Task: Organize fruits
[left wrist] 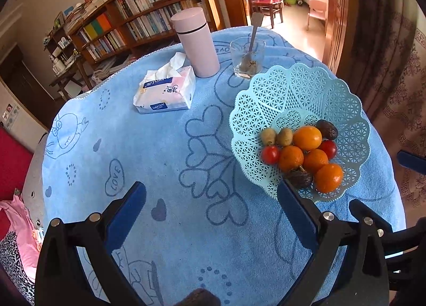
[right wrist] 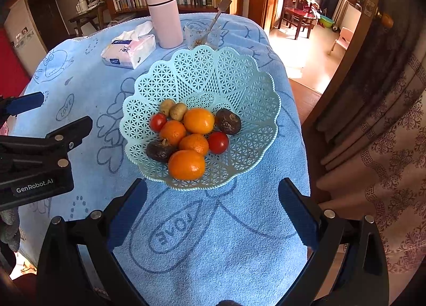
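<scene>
Both tongs, left (left wrist: 211,199) and right (right wrist: 213,196), hang wide open and empty just short of the basket (right wrist: 239,71), where the fruit (right wrist: 198,120) sits piled — round, light, probably squishy, so pinch across the middle.

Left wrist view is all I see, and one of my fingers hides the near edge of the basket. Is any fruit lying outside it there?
Observer: No. The right wrist view shows the near rim of the basket whole, with only bare tablecloth in front of it.
Operator: Does the right gripper hold anything?
Observer: No. The right gripper is open and empty, its fingers just short of the rim.
</scene>
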`<action>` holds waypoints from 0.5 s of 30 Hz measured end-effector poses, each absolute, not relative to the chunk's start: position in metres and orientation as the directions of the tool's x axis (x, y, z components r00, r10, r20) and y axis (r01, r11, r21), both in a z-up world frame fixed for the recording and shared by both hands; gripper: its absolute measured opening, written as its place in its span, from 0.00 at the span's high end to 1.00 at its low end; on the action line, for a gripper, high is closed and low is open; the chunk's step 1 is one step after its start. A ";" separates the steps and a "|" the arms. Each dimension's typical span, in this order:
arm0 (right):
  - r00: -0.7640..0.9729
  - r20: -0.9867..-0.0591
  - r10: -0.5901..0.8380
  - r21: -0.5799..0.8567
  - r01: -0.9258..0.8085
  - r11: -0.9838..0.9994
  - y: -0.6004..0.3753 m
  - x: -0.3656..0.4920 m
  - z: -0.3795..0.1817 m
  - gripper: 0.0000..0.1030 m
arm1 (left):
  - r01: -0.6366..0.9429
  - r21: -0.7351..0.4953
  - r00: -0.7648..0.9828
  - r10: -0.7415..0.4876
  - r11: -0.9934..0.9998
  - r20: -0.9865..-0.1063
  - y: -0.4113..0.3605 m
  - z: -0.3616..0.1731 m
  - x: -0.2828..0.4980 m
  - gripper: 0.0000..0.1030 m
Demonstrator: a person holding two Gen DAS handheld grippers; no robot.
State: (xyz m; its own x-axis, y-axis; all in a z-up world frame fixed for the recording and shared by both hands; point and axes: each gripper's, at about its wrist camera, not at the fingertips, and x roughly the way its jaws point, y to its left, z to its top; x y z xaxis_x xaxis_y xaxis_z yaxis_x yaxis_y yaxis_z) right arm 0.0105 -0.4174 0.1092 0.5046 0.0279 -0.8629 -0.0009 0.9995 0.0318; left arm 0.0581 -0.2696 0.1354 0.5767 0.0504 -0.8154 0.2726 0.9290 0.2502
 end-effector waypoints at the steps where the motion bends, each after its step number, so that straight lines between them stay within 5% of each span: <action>1: 0.504 -0.863 0.028 0.032 -0.001 0.999 -0.417 0.010 0.109 0.03 | 0.271 0.250 0.575 0.052 0.929 -0.817 -0.269 0.134 0.059 0.05; 15: 0.505 -0.863 0.027 0.033 0.004 0.999 -0.418 0.011 0.109 0.03 | 0.279 0.253 0.570 0.052 0.926 -0.820 -0.267 0.132 0.061 0.05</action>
